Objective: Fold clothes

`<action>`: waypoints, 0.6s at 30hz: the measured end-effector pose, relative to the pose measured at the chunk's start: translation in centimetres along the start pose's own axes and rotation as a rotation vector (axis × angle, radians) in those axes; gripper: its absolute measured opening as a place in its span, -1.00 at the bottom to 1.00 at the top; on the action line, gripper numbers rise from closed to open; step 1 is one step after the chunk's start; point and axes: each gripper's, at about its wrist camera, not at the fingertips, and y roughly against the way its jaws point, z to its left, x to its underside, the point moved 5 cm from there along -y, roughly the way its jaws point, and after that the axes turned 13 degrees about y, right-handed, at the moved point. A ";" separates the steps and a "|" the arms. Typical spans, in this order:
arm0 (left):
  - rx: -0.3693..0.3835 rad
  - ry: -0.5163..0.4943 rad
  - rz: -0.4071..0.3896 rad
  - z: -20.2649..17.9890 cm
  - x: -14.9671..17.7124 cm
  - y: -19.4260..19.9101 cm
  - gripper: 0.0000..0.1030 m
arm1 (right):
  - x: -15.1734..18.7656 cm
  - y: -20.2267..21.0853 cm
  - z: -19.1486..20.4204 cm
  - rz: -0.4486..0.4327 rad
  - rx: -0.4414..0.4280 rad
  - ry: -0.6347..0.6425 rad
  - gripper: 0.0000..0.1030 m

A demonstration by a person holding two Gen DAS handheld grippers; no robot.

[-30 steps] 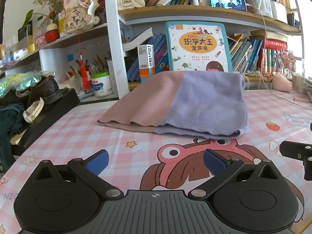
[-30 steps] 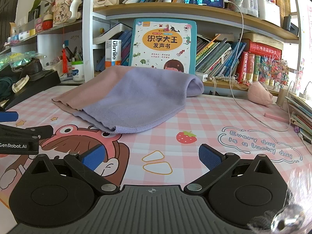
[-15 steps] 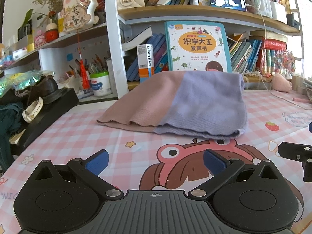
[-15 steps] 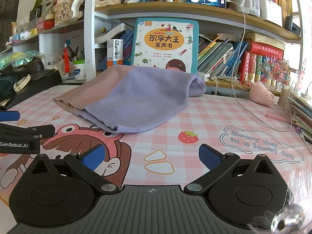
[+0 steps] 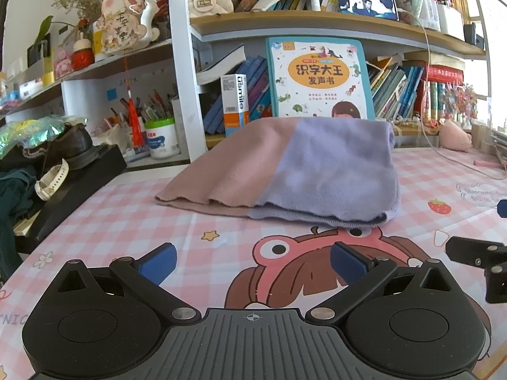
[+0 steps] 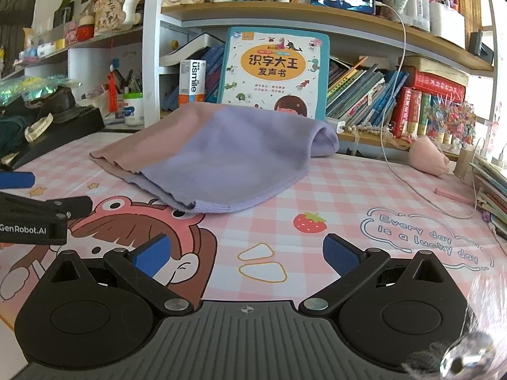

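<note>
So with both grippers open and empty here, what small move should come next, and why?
Probably ease both forward to the near hem of the pink and purple garment. The left gripper and right gripper hover over the table mat with jaws apart, holding nothing, and the cloth lies ahead of them, untouched.

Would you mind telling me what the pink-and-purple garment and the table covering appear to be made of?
The garment looks like a soft fine knit, matte, with ribbed wavy hems; the exact fibre is unclear. The table covering seems to be printed vinyl or oilcloth, smooth with a slight sheen and fold creases.
</note>
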 end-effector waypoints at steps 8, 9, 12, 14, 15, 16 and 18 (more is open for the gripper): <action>-0.011 -0.013 -0.034 -0.1 -0.1 0.5 1.00 | -0.2 0.7 0.6 -0.028 0.099 0.053 1.00; -0.013 -0.014 -0.042 -0.2 -0.1 0.6 1.00 | -0.3 0.9 0.6 -0.038 0.100 0.056 1.00; -0.015 -0.013 -0.059 -0.2 -0.2 0.9 1.00 | -0.3 0.8 0.6 -0.035 0.095 0.058 1.00; -0.012 -0.001 -0.060 0.0 -0.4 0.9 1.00 | -0.3 0.7 0.5 -0.029 0.082 0.050 1.00; -0.015 0.008 -0.059 0.2 -0.4 0.9 1.00 | -0.3 0.7 0.4 -0.031 0.077 0.043 1.00; -0.019 0.017 -0.057 0.3 -0.4 0.8 1.00 | -0.3 0.7 0.3 -0.035 0.069 0.036 1.00; -0.025 0.033 -0.049 0.6 -0.5 0.6 1.00 | -0.2 0.8 0.1 -0.035 0.066 0.021 1.00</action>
